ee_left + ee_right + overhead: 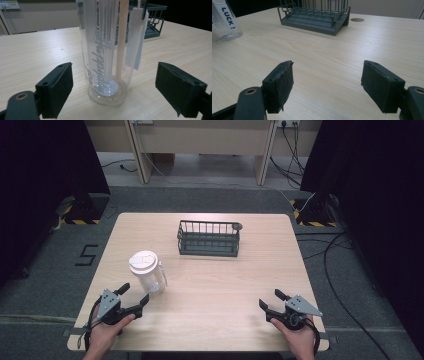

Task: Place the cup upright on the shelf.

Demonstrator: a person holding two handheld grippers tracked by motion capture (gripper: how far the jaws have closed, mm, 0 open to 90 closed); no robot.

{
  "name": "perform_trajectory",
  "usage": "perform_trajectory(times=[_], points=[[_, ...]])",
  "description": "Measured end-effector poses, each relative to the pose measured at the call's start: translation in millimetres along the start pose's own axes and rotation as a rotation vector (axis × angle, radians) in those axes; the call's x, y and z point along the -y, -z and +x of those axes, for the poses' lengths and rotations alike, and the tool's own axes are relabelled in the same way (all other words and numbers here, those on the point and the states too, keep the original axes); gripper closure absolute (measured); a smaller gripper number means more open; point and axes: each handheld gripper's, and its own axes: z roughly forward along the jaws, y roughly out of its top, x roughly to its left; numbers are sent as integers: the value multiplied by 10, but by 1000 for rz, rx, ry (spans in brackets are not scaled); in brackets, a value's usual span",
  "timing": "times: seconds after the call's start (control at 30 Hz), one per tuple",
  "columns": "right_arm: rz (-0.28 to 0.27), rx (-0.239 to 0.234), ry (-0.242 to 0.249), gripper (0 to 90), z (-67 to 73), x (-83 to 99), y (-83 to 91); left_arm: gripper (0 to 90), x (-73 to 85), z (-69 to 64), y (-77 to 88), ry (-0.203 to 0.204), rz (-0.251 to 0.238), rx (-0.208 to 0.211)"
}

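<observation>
Clear bottle (147, 271) upright on pale wood table (225, 285), grey carpet around; both tools wide apart, empty.

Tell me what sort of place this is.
Probably a lab or recording room, not a home: a bare wooden table on grey carpet with hazard-striped stand feet, black curtains at both sides, and loose cables on the floor.

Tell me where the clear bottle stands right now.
In the high view the clear bottle stands upright on the table's left half, just ahead of the open left gripper, nearer the person than the wire basket.
</observation>
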Motion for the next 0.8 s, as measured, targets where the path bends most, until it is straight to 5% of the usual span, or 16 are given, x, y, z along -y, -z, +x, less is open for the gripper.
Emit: perform_trajectory(times=[0.8], points=[[1, -1, -38, 254, -25, 3, -2, 141, -84, 40, -403, -3, 4, 19]])
